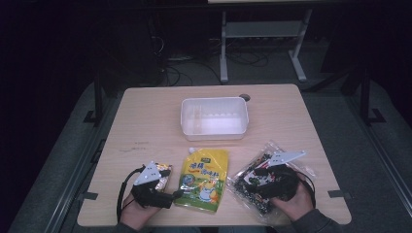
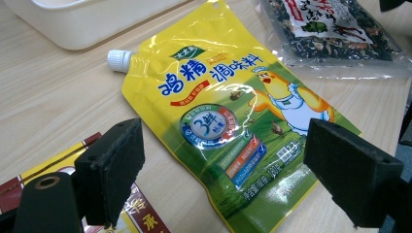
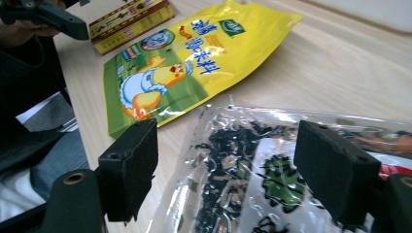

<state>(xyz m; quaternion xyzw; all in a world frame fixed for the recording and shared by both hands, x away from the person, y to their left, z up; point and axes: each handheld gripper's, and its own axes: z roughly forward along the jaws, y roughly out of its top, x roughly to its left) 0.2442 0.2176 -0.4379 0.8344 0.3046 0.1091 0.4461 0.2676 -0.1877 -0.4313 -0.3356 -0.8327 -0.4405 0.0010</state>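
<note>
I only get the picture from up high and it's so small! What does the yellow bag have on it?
Observer: The yellow bag has a cartoon chick in an apron and a white screw cap at one corner.
Operator: And the crinkly clear bag?
Observer: The clear bag holds dark dried bits, with a green and white label in the middle.
Operator: Are the right tongs squeezing it?
Observer: No. The right tongs stand open, with the bag lying between and beyond the pads, not pinched.
Operator: What about the left tongs?
Observer: The left tongs are open too, pointing at the yellow bag's lower end, with a red and gold packet beside one pad.
</note>
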